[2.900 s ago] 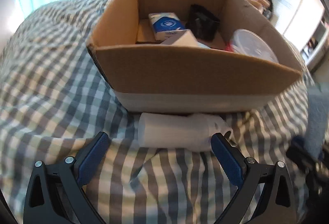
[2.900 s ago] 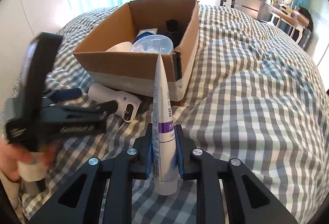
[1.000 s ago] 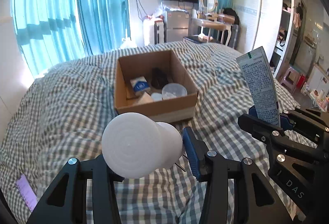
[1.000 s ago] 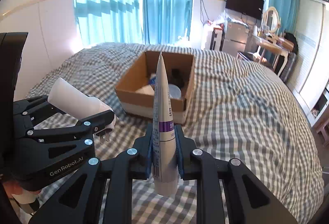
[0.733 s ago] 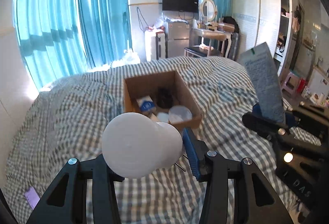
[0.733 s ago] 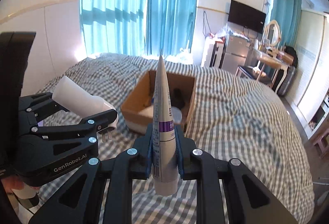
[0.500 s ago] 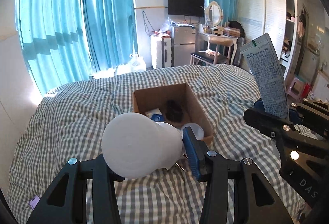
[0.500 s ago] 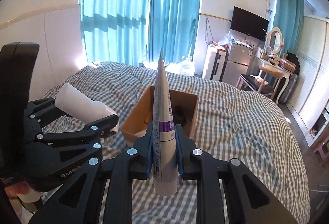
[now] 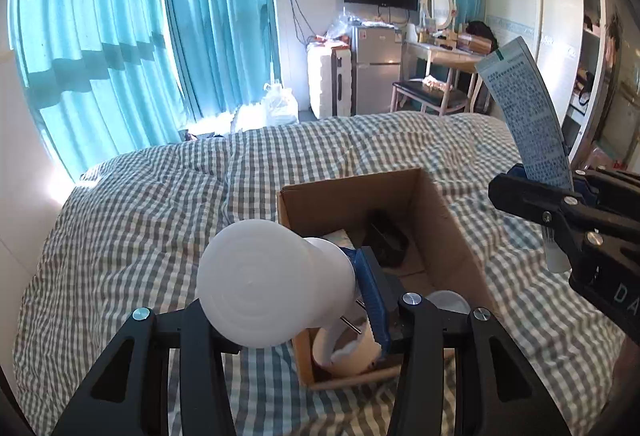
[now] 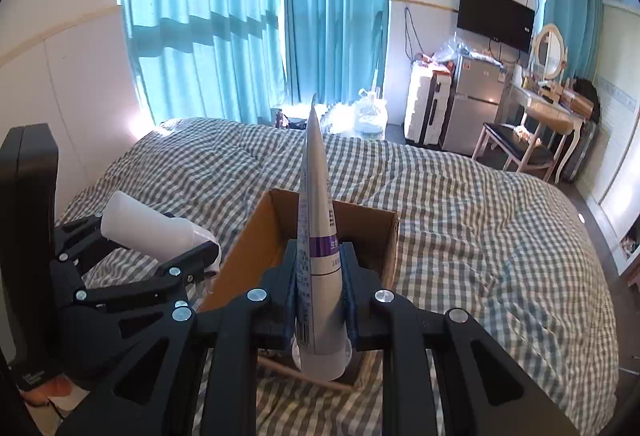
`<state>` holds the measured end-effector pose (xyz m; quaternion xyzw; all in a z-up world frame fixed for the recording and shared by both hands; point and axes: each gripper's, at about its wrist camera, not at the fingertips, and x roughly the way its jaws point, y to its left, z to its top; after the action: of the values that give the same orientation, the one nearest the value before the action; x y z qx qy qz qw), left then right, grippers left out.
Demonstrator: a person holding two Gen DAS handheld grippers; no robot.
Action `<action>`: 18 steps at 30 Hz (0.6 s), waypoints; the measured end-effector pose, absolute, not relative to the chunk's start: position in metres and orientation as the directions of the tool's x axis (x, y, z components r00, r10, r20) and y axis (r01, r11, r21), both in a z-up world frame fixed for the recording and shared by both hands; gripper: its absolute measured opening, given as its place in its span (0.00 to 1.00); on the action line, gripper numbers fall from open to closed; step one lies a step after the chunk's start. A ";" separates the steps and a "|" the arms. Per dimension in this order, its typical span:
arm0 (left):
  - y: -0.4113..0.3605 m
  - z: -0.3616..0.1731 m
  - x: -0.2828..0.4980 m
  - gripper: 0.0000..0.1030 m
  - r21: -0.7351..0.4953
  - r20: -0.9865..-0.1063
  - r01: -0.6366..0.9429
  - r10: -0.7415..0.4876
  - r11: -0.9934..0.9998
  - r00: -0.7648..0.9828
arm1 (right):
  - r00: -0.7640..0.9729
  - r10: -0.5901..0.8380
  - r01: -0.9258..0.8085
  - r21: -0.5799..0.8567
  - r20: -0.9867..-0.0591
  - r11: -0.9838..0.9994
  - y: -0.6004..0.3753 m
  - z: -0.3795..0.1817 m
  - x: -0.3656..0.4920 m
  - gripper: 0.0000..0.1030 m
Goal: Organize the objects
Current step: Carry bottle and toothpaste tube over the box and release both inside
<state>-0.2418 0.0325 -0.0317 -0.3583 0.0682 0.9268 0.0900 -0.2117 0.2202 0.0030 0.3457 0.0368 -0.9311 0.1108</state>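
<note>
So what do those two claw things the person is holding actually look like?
Both are matte black plastic frames with triangular cut-outs and round silver screw heads. The left gripper and right gripper each end in two fingers lined with ribbed blue pads. White lettering is printed on the bodies, only partly readable. No cables show; a bit of bare skin appears at one edge.

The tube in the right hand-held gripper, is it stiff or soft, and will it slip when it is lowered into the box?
The tube is probably soft: the left wrist view shows its flat end bowing. It seems light, standing upright from one pinch near the cap. The right hand-held gripper clamps its wider part, so slipping looks unlikely, though smooth plastic may slide over the box.
</note>
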 end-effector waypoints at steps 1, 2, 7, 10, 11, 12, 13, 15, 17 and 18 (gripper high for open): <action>0.035 -0.037 -0.249 0.45 0.062 -0.684 -0.220 0.118 -0.974 -0.720 | -0.731 -0.182 0.230 0.014 -0.658 -0.973 0.222 -0.002 -0.219 0.18; 0.037 -0.043 -0.258 0.45 0.060 -0.693 -0.226 0.122 -0.972 -0.711 | -0.724 -0.183 0.227 0.021 -0.666 -0.974 0.223 -0.008 -0.230 0.18; 0.047 -0.068 -0.288 0.45 0.065 -0.714 -0.250 0.130 -0.966 -0.688 | -0.684 -0.198 0.221 0.058 -0.702 -0.973 0.225 -0.040 -0.277 0.18; 0.052 -0.083 -0.300 0.45 0.070 -0.726 -0.264 0.132 -0.962 -0.675 | -0.656 -0.205 0.215 0.080 -0.726 -0.973 0.228 -0.064 -0.297 0.17; 0.053 -0.088 -0.304 0.45 0.074 -0.729 -0.266 0.129 -0.961 -0.672 | -0.649 -0.204 0.213 0.083 -0.733 -0.973 0.225 -0.071 -0.302 0.17; 0.054 -0.092 -0.307 0.45 0.080 -0.731 -0.267 0.126 -0.960 -0.671 | -0.644 -0.203 0.213 0.082 -0.737 -0.974 0.225 -0.076 -0.305 0.17; 0.055 -0.097 -0.311 0.45 0.083 -0.734 -0.270 0.124 -0.959 -0.668 | -0.640 -0.201 0.216 0.077 -0.742 -0.973 0.225 -0.081 -0.307 0.17; 0.054 -0.104 -0.316 0.45 0.079 -0.743 -0.271 0.125 -0.959 -0.658 | -0.629 -0.193 0.219 0.067 -0.753 -0.973 0.223 -0.093 -0.314 0.17; 0.055 -0.110 -0.319 0.45 0.069 -0.750 -0.273 0.131 -0.959 -0.648 | -0.619 -0.198 0.218 0.076 -0.760 -0.973 0.223 -0.101 -0.319 0.18; 0.055 -0.112 -0.320 0.45 0.070 -0.751 -0.277 0.133 -0.958 -0.647 | -0.615 -0.199 0.218 0.078 -0.763 -0.973 0.224 -0.105 -0.319 0.18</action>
<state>-0.3203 0.0552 -0.1118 -0.4047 0.0894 0.9029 0.1135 -0.3190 0.2243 -0.1050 0.4234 0.0110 -0.8984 0.1160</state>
